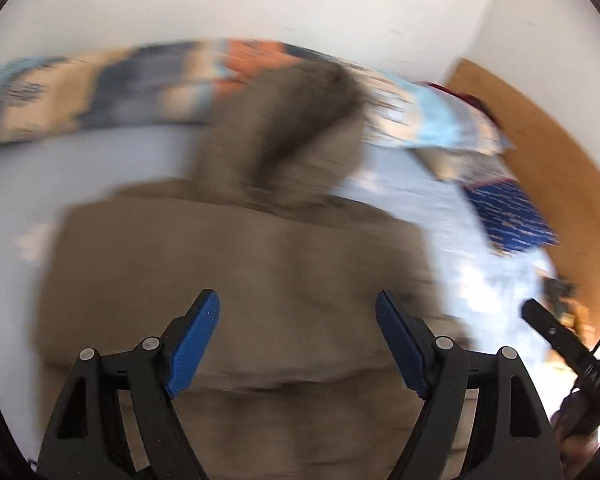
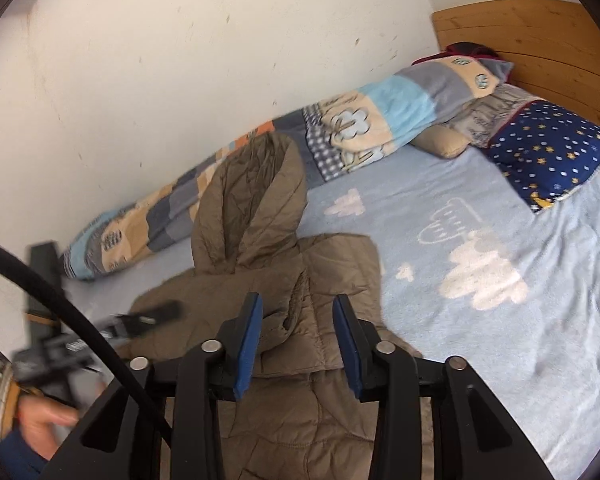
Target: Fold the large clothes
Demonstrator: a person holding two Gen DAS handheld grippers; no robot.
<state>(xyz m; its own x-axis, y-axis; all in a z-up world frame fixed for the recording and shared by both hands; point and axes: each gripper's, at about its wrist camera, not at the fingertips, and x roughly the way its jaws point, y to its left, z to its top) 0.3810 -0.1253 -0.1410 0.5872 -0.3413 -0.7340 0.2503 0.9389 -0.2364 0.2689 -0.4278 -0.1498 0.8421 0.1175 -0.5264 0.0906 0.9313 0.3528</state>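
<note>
A brown quilted hooded jacket [image 2: 284, 280] lies on a light blue bed blanket [image 2: 520, 240] printed with white clouds, hood toward the far wall. The left gripper [image 1: 298, 340] hovers over it, jaws wide apart, holding nothing. The right gripper [image 2: 296, 344] has its jaws partly open with jacket fabric between them; contact is unclear. No writing is readable anywhere.

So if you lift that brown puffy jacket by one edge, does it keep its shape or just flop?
Probably flops: the brown quilted jacket already lies in soft folds on the blue blanket, hood slumped against the patchwork quilt. The padding suggests it is light for its bulk. Its smooth shell may slip a little.
</note>
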